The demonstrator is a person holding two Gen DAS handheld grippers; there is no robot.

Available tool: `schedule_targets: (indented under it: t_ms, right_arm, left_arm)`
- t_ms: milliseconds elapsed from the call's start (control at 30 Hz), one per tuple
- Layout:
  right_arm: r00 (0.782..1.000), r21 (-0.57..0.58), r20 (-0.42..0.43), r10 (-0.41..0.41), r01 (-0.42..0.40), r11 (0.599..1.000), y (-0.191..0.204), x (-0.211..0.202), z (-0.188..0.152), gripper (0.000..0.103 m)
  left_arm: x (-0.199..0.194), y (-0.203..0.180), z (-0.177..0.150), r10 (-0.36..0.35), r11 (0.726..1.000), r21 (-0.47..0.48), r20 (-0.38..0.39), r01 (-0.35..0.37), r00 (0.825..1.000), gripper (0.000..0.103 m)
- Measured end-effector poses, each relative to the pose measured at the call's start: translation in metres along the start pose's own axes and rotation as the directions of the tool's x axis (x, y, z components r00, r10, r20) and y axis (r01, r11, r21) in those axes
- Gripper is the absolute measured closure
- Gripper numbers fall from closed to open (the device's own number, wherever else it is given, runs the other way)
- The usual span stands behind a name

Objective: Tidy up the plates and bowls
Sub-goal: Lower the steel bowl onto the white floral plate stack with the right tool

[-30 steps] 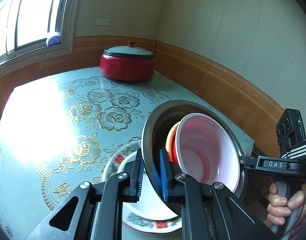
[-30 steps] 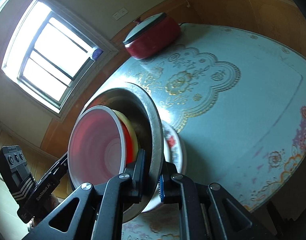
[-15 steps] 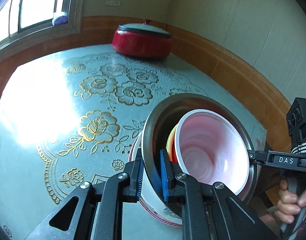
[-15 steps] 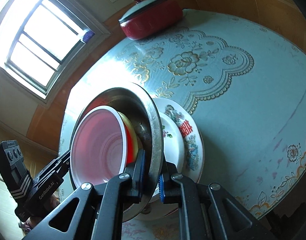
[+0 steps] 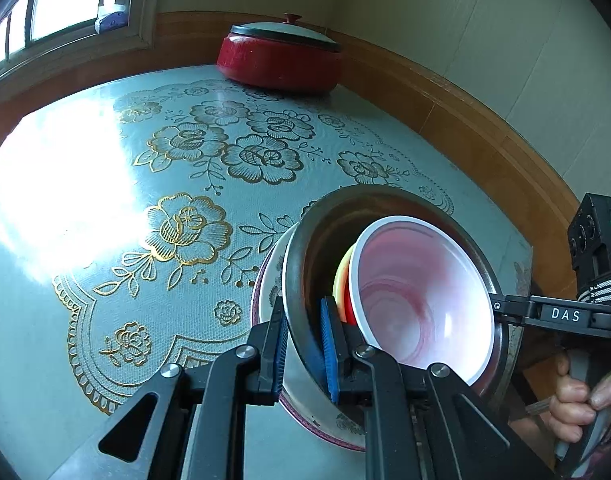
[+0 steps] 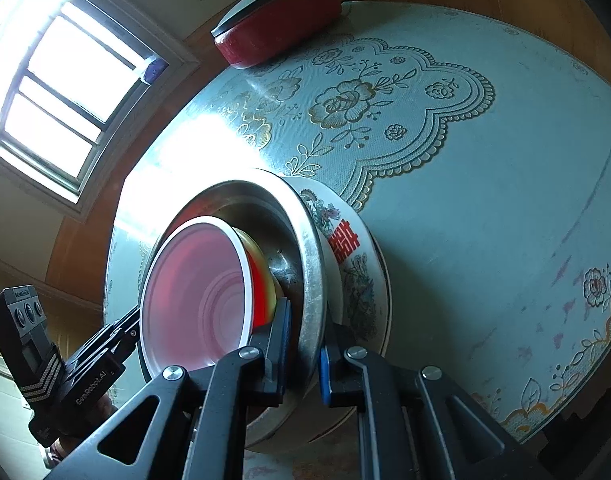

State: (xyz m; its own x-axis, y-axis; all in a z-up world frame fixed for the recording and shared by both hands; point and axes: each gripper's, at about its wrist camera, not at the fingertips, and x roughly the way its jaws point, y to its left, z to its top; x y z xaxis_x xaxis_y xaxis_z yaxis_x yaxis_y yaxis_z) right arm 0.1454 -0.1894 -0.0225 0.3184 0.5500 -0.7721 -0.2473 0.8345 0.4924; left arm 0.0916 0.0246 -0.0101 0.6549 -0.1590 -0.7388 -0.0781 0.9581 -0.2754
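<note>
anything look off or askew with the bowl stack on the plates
Nothing spilled or broken. The steel basin, clamped at opposite rims by the left gripper and right gripper, sits on the floral plate. The nested pink bowl sits off-centre inside it.

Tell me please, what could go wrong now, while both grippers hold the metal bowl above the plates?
1. The left gripper and right gripper each pinch only the thin rim of the steel bowl; it might slip.
2. The pink bowl sits loose and tilted inside; it may slide out.
3. The steel bowl could knock the flowered plate hard.
</note>
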Motion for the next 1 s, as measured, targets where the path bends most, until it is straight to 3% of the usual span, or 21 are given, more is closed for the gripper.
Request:
schedule_targets:
  t_ms: [200,333,433,1000]
  right_arm:
    - [1.0,0.013,0.007,-0.004,0.004,1.0,0.001,-0.006,-0.003,0.091]
    - [1.0,0.027,0.026,-0.008,0.008,1.0,-0.001,-0.013,-0.004,0.08]
    - [0.999,0.023,0.034,-0.009,0.008,1.0,0.001,-0.016,-0.006,0.08]
    - [0.998,0.007,0.054,-0.043,0.043,0.999,0.006,-0.012,-0.018,0.09]
  left_arm:
    - [-0.007,0.001,-0.002,-0.029,0.999,-0.018,-0.01,0.029,1.0,0.087]
    - [-0.007,0.004,0.0,-0.053,0.998,-0.037,-0.024,0.052,0.998,0.086]
    - [-0.006,0.002,0.0,-0.051,0.998,-0.033,-0.023,0.05,0.998,0.086]
    - [-0.013,-0.003,-0.006,-0.035,0.999,-0.017,0.005,0.035,0.999,0.084]
